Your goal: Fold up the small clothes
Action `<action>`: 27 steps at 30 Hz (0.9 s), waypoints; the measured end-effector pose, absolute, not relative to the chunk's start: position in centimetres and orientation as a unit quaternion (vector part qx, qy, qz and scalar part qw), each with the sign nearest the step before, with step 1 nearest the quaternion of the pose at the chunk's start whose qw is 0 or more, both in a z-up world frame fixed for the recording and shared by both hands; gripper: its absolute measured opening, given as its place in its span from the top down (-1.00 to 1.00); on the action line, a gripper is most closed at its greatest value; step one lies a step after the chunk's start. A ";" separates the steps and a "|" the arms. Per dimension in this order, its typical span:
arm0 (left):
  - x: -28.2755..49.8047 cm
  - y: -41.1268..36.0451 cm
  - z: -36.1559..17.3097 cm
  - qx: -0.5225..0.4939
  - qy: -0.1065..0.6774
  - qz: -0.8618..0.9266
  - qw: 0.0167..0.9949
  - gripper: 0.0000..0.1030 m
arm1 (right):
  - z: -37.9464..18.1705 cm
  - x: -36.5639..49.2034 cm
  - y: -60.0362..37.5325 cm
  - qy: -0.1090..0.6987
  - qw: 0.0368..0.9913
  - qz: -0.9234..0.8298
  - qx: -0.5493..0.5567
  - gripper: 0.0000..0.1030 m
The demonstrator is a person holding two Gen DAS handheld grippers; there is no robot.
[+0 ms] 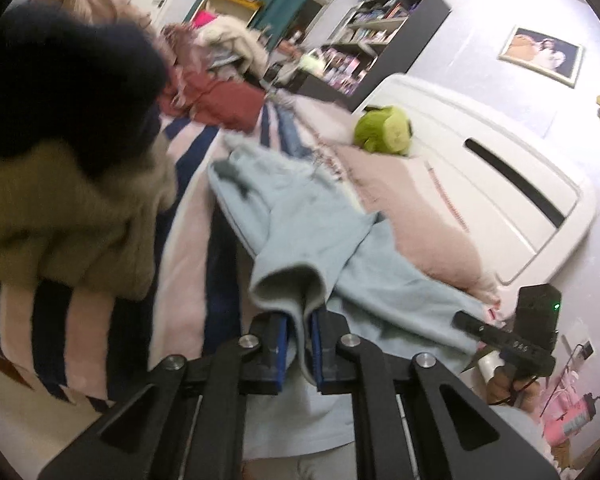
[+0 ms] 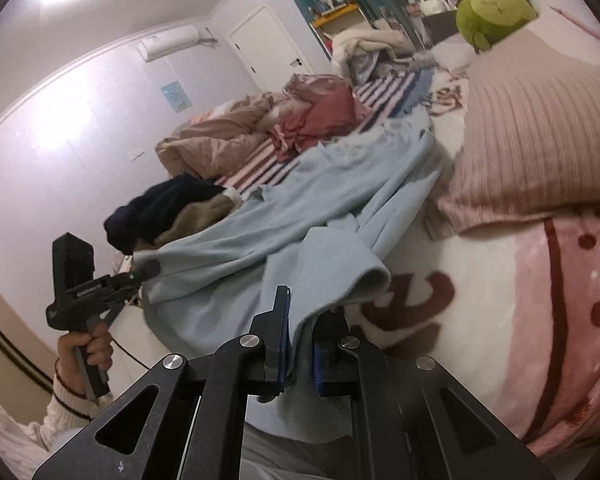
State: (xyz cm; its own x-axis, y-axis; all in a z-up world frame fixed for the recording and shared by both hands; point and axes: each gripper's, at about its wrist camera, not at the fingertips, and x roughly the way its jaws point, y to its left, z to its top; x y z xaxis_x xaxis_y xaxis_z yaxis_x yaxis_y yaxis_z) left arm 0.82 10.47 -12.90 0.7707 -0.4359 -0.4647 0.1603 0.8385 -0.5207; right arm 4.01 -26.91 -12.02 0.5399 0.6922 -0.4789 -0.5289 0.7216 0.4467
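At the near edge of the bed (image 2: 440, 332), my left gripper (image 1: 299, 344) & right gripper (image 2: 302, 350) are each clamped shut on a fold of the light-blue sweatshirt (image 1: 296, 216). It's bunched, trailing from my jaws across the striped blanket (image 1: 188, 168) toward the pink pillow (image 2: 540, 140). No fold made yet, I'd say; all folding's left. Dark & olive garments (image 1: 72, 152) heaped on the left, red ones (image 2: 320, 120) further back. No containers visible.
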 end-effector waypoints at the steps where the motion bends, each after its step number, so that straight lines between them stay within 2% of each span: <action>1: 0.3 10.6 -12.2 -0.234 0.285 -0.164 0.915 0.88 | -11.7 3.8 -26.9 0.324 0.869 0.352 0.129 0.93; 3: -0.2 10.9 -11.1 -0.232 0.271 -0.170 0.919 0.96 | -11.3 3.7 -26.9 0.321 0.870 0.349 0.134 0.93; 5: -0.4 10.9 -9.9 -0.217 0.262 -0.169 0.925 0.97 | -10.9 3.9 -26.9 0.318 0.874 0.343 0.130 0.93; 9: 0.7 10.6 -10.6 -0.198 0.298 -0.160 0.920 0.96 | -10.9 4.4 -26.2 0.324 0.878 0.332 0.115 0.93; 11: 1.4 10.9 -12.6 -0.193 0.332 -0.149 0.911 0.57 | -11.7 4.8 -26.2 0.339 0.876 0.324 0.113 0.93; 12: 1.6 11.0 -13.6 -0.190 0.344 -0.139 0.909 0.13 | -12.3 5.0 -26.4 0.347 0.874 0.319 0.115 0.93; 13: 1.6 11.0 -14.5 -0.189 0.350 -0.129 0.908 -0.12 | -12.9 5.1 -26.7 0.354 0.873 0.315 0.117 0.93; 18: 0.7 13.5 -20.1 -0.254 0.376 -0.088 0.887 -0.27 | -15.4 4.9 -27.8 0.387 0.866 0.299 0.100 0.87; 21: -0.5 14.2 -22.4 -0.286 0.373 -0.091 0.878 -0.26 | -16.9 5.0 -28.1 0.403 0.857 0.301 0.108 0.84; 23: -1.0 14.2 -22.8 -0.299 0.372 -0.100 0.873 -0.26 | -17.7 4.9 -28.1 0.411 0.850 0.307 0.115 0.67; 27: -0.4 13.7 -23.8 -0.321 0.388 -0.116 0.856 -0.26 | -19.4 4.8 -28.8 0.419 0.835 0.325 0.144 0.57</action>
State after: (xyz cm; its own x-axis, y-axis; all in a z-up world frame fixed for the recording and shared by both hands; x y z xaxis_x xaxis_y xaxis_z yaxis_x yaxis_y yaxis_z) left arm -0.43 13.66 -23.84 0.6712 -0.4486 -0.5901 -0.0501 0.7668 -0.6399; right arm 4.75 -28.75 -19.41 0.4376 0.6638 -0.6065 -0.4224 0.7472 0.5131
